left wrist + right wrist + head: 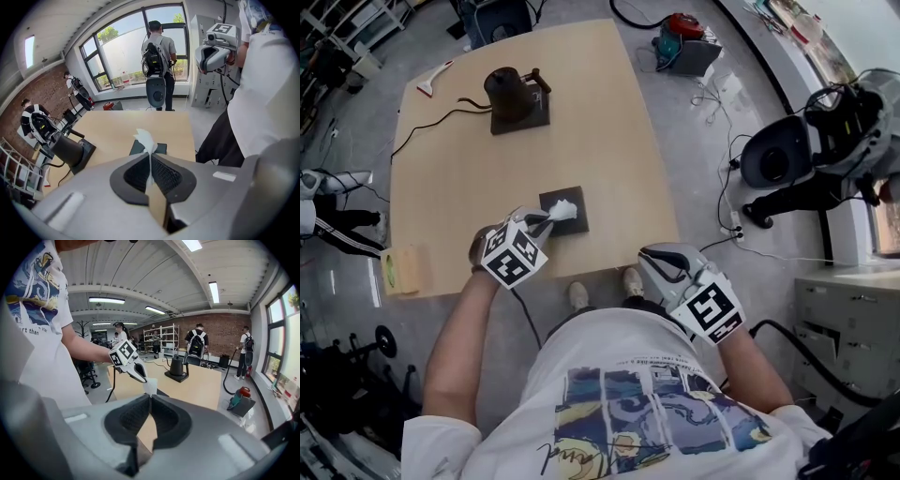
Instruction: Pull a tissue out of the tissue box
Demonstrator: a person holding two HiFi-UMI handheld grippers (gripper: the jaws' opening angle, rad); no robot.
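Grip: left gripper (546, 220) clamped on white paper tissue (565, 209) over flat dark tissue box (579, 224), at light wooden table (609, 141) near edge; right gripper (659, 263) closed, empty. Best drawn straight up, slowly.

Place: it was a robotics lab or workshop.
Signs: brick wall (220, 326), metal shelves (166, 336), floor cables (712, 94), people wearing backpack rigs (196, 347).

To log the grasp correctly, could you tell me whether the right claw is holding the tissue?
No, the tissue is pinched in the left claw, while the right claw is shut on nothing.
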